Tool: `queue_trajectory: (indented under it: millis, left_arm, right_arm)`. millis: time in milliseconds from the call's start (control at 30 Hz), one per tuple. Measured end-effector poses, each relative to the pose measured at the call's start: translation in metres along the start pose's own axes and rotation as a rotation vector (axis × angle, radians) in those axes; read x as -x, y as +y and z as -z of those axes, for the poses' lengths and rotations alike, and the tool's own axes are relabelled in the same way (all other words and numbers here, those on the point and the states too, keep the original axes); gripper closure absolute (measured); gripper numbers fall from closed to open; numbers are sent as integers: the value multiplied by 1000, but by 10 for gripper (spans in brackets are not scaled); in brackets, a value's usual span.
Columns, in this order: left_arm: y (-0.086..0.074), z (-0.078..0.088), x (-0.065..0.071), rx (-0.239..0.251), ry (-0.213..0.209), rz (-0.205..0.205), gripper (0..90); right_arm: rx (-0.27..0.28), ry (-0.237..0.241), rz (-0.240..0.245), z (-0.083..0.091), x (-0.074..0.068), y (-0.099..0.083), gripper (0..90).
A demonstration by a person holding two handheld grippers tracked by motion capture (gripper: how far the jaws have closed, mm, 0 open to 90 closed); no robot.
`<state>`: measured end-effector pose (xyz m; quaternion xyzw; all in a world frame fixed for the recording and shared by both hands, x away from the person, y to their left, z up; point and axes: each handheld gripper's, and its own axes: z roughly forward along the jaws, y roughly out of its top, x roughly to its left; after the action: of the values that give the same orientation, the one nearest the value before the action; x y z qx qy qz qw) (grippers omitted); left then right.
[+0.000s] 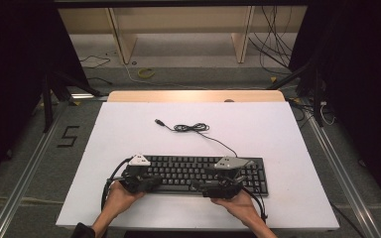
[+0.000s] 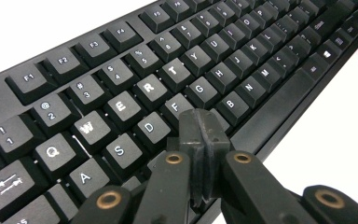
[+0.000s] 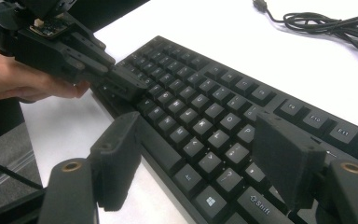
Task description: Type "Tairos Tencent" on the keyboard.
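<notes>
Near the white table's (image 1: 129, 129) front edge lies the black keyboard (image 1: 198, 173). Left gripper (image 2: 203, 122) closed tight, empty, tips over its bottom letter row. Right gripper (image 3: 200, 154) spread wide above the keys.

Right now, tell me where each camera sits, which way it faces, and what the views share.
High view: above the person's side, looking forward and down on the white table; both hands with left tongs and right tongs.
Left gripper view: rides the left tongs, shut, over the keyboard near F.
Right gripper view: rides the right tongs, open, facing along the keys toward the left hand.
Shared: the keyboard, all three.
</notes>
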<state>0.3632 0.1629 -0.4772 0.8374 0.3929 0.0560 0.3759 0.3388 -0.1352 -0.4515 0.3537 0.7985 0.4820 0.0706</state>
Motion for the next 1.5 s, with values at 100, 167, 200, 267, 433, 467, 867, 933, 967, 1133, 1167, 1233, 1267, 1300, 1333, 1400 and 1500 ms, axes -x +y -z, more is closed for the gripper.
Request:
queue_trajectory:
  millis: [100, 167, 200, 267, 433, 467, 867, 933, 967, 1133, 1167, 1233, 1267, 1300, 1333, 1400, 1500]
  left_arm:
    - [0, 0, -1, -1, -4, 1, 895]
    - [0, 0, -1, 2, -4, 10, 895]
    - [0, 0, -1, -2, -2, 5, 894]
    - [0, 1, 0, -1, 4, 1, 894]
    - [2, 5, -2, 27, -1, 17, 892]
    - [2, 6, -2, 32, -2, 21, 887]
    - [6, 17, -8, 105, -25, 73, 720]
    - [7, 19, -10, 116, -15, 81, 646]
    - [8, 20, -11, 126, -7, 90, 593]
    - [10, 26, -16, 164, 7, 118, 463]
    - [10, 27, -17, 173, 9, 124, 450]
    - [11, 28, -19, 181, 15, 133, 429]
    - [11, 29, -21, 184, 21, 133, 422]
    - [12, 29, -21, 187, 26, 136, 412]
    - [12, 29, -22, 187, 33, 132, 407]
    - [13, 28, -23, 185, 37, 134, 405]
    - [15, 25, -24, 181, 43, 126, 423]
  right_arm:
    - [0, -1, -1, 0, 0, 0, 336]
    - [0, -1, 0, 0, 0, 0, 336]
    - [0, -1, 1, 0, 0, 0, 336]
    - [1, -1, 0, 1, -1, 0, 336]
    - [2, 1, -1, 1, 0, 0, 336]
    - [2, 1, 0, 1, 0, 0, 336]
    - [0, 4, -2, 0, -1, 0, 334]
    - [1, 6, -1, 0, -1, 0, 333]
    - [1, 6, 0, 0, -1, 0, 332]
    - [5, 7, 0, 0, -1, 0, 331]
    - [5, 8, -1, 0, -1, 0, 330]
    - [5, 9, -1, 0, -1, 0, 330]
    - [5, 11, -1, 0, -1, 0, 330]
    - [4, 11, -2, 0, -2, 0, 330]
    - [4, 12, -2, 0, -2, 0, 330]
    - [3, 12, -1, -1, -2, 0, 330]
    - [3, 13, -2, -1, -2, 0, 329]
